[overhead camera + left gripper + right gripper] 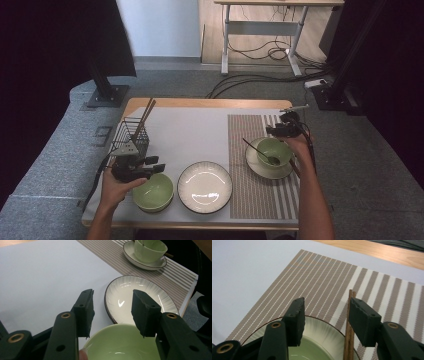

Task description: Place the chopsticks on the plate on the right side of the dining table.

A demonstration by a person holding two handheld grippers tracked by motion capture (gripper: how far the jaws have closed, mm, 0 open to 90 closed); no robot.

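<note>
right gripper: [285, 129] jaws spread, nothing pinched; hovers over the far rim of the set bowl [273, 151]
chopsticks: [349, 325] lie on the mat [322, 280] under the gripper's right jaw, touching the saucer [324, 326] rim, tips pointing ahead of the jaws; these look like the piece in hand, apparently just set down
spoon: [260, 151] in the set bowl, handle sticking out over the rim, behind and to the side of the right gripper
left gripper: [152, 167] jaws spread, empty; parked above the near bowl's [120, 345] rim, plate [140, 300] just ahead of it
basket: [131, 135] just beyond the left gripper, more sticks [144, 117] upright in it
bench: [200, 103] white sheet plus striped mat, all pieces well inside the edges
risk 1: right jaw sits close over the chopsticks; pulling back low would drag or roll them off parallel, or push them under the saucer
risk 2: left jaw hangs over the saucer; a dip on retreat clips the bowl rim, rocks it and flips the spoon out
risk 3: left gripper low over the near bowl; closing or dropping there could tip the bowl against the plate
risk 4: trailing cable on the right could sweep the chopsticks' near ends
fix: lift straight up before any sideways move
</note>
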